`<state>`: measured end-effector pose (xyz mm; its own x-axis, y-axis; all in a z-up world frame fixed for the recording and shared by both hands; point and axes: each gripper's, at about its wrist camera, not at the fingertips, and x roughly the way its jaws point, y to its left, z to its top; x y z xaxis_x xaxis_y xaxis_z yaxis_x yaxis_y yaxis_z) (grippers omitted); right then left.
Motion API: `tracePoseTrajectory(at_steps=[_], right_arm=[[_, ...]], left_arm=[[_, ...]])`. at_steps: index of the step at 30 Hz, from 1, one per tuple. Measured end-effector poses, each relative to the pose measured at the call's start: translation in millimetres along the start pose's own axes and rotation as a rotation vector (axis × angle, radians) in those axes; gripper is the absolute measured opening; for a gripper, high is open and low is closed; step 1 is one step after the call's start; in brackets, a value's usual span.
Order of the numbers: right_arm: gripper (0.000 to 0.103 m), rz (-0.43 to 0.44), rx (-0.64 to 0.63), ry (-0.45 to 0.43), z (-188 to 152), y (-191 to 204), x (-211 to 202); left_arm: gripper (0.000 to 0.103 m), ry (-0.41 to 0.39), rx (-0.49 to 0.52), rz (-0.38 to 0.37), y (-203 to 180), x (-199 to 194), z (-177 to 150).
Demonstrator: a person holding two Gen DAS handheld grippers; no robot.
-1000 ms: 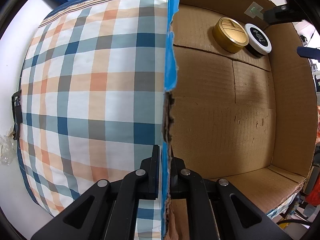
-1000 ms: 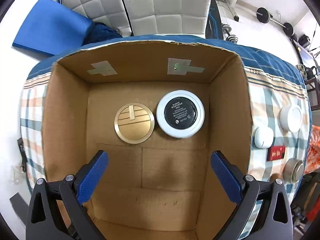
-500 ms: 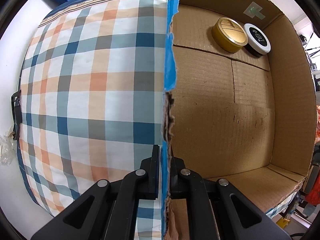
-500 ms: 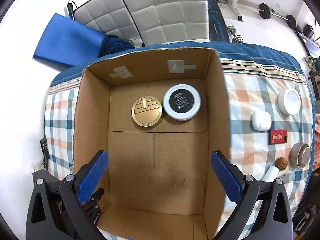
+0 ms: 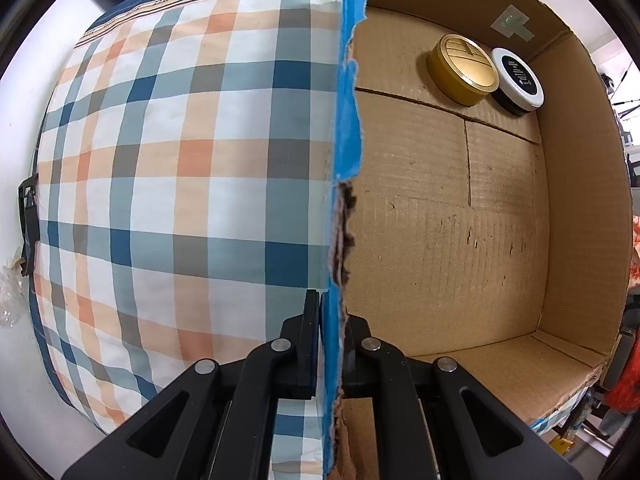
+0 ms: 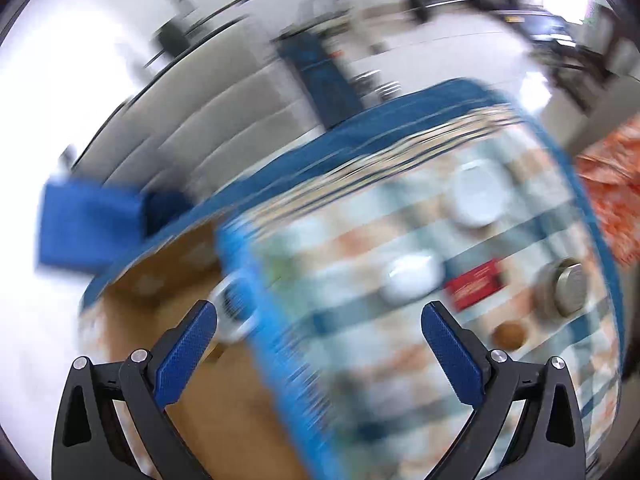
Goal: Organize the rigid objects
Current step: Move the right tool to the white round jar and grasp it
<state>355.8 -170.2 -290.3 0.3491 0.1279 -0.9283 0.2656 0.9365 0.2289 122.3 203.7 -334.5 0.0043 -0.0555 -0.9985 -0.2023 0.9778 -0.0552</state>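
My left gripper (image 5: 333, 344) is shut on the left wall of the cardboard box (image 5: 576, 208). A gold tin (image 5: 464, 68) and a black jar with a white rim (image 5: 518, 80) stand in the box's far right corner. My right gripper (image 6: 320, 344) is open and empty, above the box's right wall (image 6: 280, 340); its view is blurred. On the plaid cloth right of the box lie a white round lid (image 6: 478, 196), a white case (image 6: 414, 278), a red packet (image 6: 476, 284), a metal tin (image 6: 568, 288) and a brown ball (image 6: 509, 335).
The box stands on a table under a plaid cloth (image 5: 180, 168). A grey padded chair (image 6: 208, 120) and a blue pad (image 6: 88, 224) lie behind the table. An orange cloth (image 6: 612, 192) is at the far right.
My right gripper has swung fast to the right, from over the box toward the objects on the cloth. My left gripper has stayed shut on the box wall.
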Motion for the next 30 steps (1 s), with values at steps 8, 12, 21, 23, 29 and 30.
tracePoseTrajectory(at_steps=[8,12,21,23,29,30], right_arm=[[0.103,-0.207,0.161,-0.104,44,-70,66],[0.103,-0.232,0.200,-0.097,52,-84,94],[0.103,-0.370,0.188,-0.038,72,-89,142],[0.103,-0.362,0.209,-0.003,75,-93,154],[0.103,-0.366,0.196,-0.019,76,-101,168],[0.103,-0.365,0.196,-0.018,77,-102,170]], left_arm=[[0.004,0.005,-0.009,-0.001,4,2,1],[0.004,0.006,-0.012,0.003,4,1,1],[0.004,0.007,-0.031,0.001,4,2,1],[0.004,0.007,-0.038,-0.004,5,2,1],[0.004,0.005,-0.047,-0.009,9,0,0],[0.004,0.005,-0.046,-0.009,8,0,0]])
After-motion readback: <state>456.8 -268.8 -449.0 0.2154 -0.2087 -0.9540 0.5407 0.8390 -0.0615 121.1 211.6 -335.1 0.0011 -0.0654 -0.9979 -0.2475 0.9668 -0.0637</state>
